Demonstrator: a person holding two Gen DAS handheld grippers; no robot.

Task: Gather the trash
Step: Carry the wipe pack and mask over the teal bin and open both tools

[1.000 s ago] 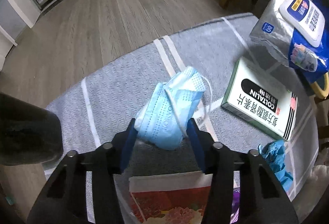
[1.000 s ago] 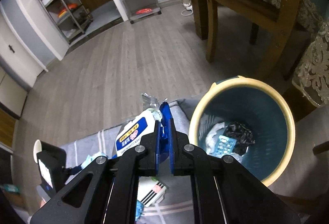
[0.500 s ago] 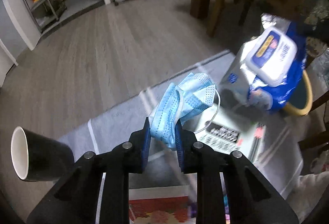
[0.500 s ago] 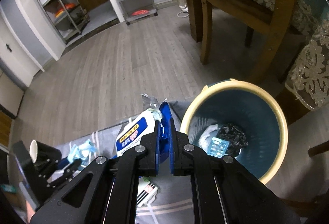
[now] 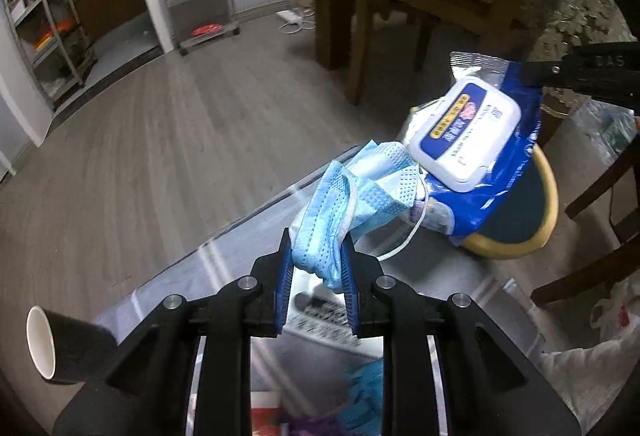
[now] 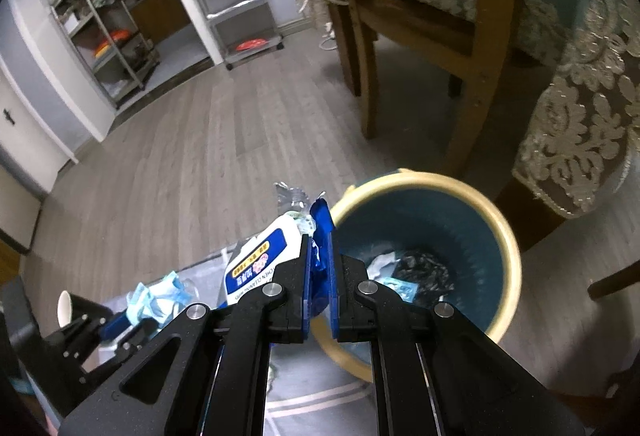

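My left gripper [image 5: 316, 256] is shut on a crumpled light-blue face mask [image 5: 352, 200] and holds it up above the grey rug. My right gripper [image 6: 320, 236] is shut on the edge of a blue wet-wipes pack [image 6: 260, 260] with a white lid, which hangs to its left beside the bin's rim. The same pack [image 5: 472, 136] shows in the left wrist view, just past the mask. The blue trash bin [image 6: 508, 236] with a cream rim stands on the floor, holding black and white trash. Its rim [image 5: 548, 204] shows behind the pack.
A black paper cup [image 5: 60, 352] lies on its side at the left. A medicine box [image 5: 324, 320] and blue scraps [image 5: 364, 384] lie on the rug below my left gripper. A wooden chair [image 6: 440, 44] and lace tablecloth [image 6: 580, 96] stand behind the bin.
My left gripper shut on the mask, lifted it off the rug and carried it toward the bin. My right gripper kept its hold on the wipes pack and moved closer to the bin.
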